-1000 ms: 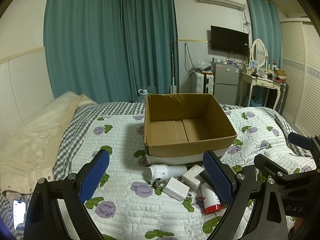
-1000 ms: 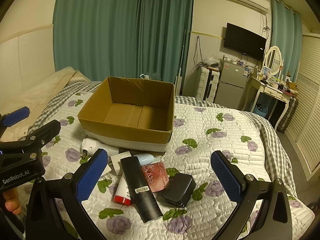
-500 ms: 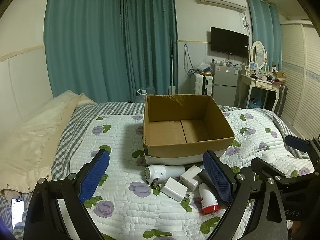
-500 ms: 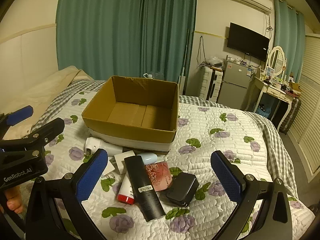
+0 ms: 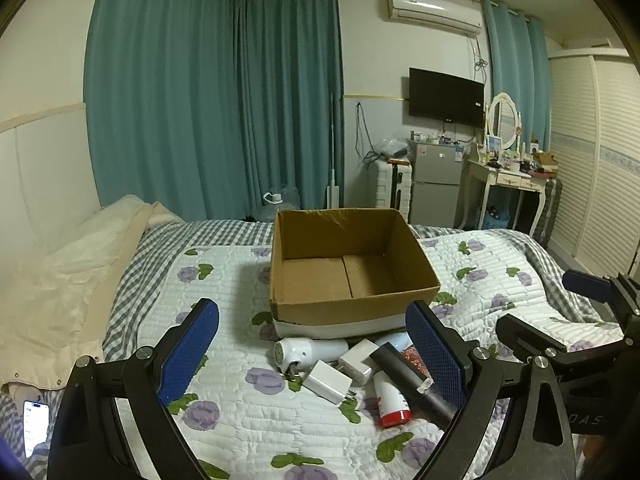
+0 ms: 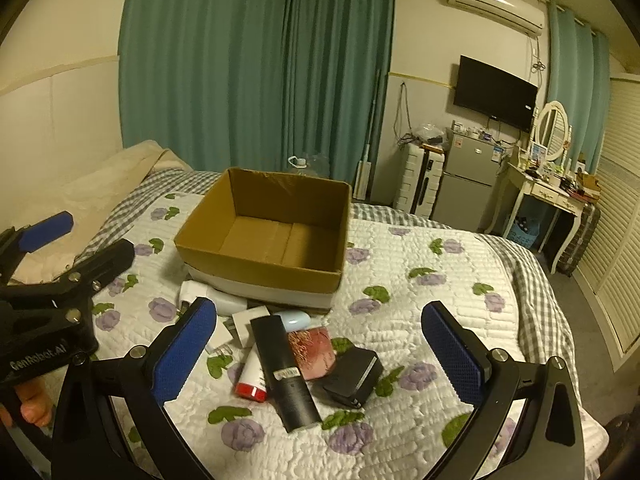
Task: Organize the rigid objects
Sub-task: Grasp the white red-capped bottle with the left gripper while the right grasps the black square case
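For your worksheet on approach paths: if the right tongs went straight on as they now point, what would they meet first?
Probably the black tube in the pile before the cardboard box, though depth is unclear; the right tongs are open and empty.

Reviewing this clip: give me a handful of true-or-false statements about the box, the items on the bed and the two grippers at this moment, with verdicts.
1. The cardboard box has nothing in it. True.
2. The right gripper is shut on the black tube. False: its jaws are wide open and the tube lies on the quilt.
3. The black tube lies partly over the red-capped white tube. True.
4. The left gripper holds a white charger. False: it is open and holds nothing.
5. The small black case sits inside the box. False: it lies on the quilt beside the pink packet.
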